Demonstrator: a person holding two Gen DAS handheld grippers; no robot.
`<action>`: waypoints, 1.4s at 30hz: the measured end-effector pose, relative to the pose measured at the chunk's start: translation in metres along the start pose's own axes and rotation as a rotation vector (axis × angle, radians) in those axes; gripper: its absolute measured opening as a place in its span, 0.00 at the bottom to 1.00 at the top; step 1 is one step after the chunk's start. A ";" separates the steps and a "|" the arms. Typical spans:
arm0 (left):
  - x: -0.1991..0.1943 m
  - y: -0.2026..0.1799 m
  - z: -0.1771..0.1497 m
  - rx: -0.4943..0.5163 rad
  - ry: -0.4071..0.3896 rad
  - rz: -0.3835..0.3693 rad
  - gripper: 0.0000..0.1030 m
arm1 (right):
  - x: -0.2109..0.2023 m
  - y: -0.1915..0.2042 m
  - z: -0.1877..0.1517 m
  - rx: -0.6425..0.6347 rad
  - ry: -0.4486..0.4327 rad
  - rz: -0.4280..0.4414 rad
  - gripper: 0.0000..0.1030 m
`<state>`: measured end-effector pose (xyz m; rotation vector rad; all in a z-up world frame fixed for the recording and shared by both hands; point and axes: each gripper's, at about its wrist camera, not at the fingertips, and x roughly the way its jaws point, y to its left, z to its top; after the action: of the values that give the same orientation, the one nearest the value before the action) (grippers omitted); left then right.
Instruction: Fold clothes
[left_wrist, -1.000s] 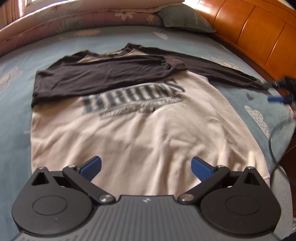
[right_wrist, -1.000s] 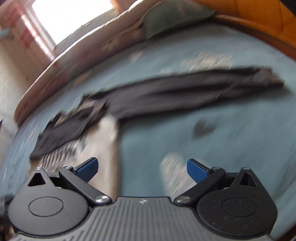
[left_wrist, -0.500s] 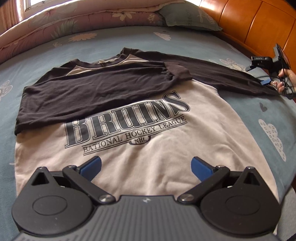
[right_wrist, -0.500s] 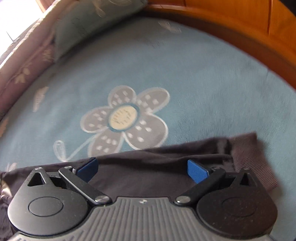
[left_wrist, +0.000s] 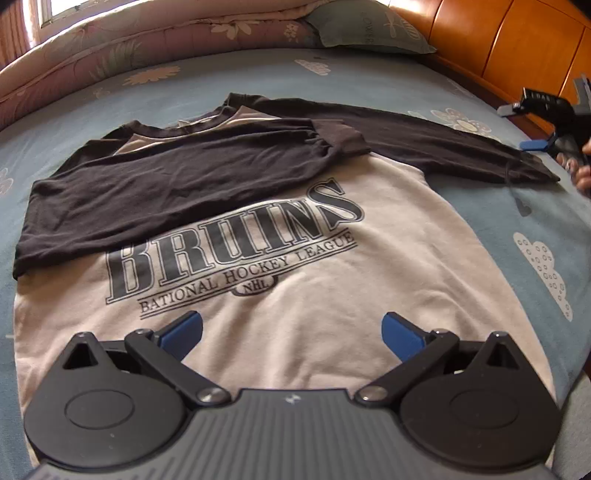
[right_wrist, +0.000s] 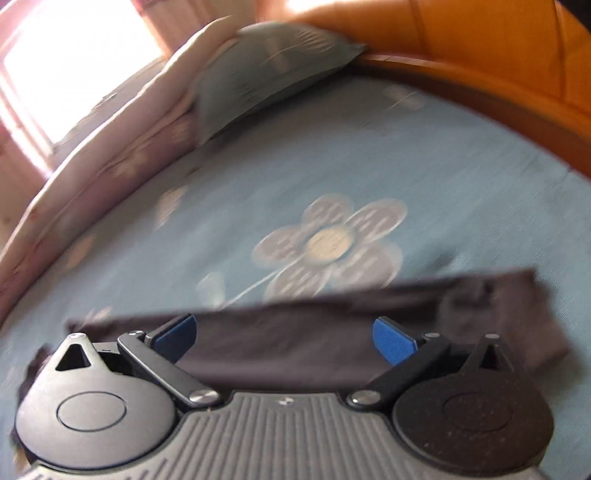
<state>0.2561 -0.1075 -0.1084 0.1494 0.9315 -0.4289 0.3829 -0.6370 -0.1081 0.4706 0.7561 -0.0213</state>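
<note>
Tool (right_wrist: 284, 338) seemingly over shirt's (left_wrist: 295, 295) dark sleeve (right_wrist: 332, 332)

The sweatshirt (left_wrist: 303, 302) has a cream body with dark grey "BRUINS" lettering (left_wrist: 229, 243) across the chest, and its sleeves (left_wrist: 177, 184) are dark brown-black. The bedsheet (left_wrist: 517, 236) is pale blue with white and grey flower prints (right_wrist: 328, 243). Far off, the quilt (left_wrist: 155, 33) is dusty pink with pale leaves, the pillow (left_wrist: 369, 29) grey-green, the headboard (left_wrist: 517, 40) orange wood. Both grippers have blue pads (left_wrist: 183, 328) on black bodies.
</note>
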 end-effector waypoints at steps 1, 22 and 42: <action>-0.001 -0.003 -0.001 0.007 0.000 -0.007 0.99 | 0.002 0.006 -0.009 -0.024 0.011 0.027 1.00; 0.001 0.003 -0.011 0.022 0.009 -0.006 0.99 | 0.023 0.044 -0.058 -0.082 0.158 0.024 1.00; -0.008 0.016 -0.025 0.010 0.015 0.044 0.99 | 0.003 0.053 -0.077 0.024 0.174 0.140 1.00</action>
<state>0.2396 -0.0830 -0.1174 0.1823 0.9389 -0.3921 0.3439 -0.5571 -0.1375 0.5526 0.8927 0.1432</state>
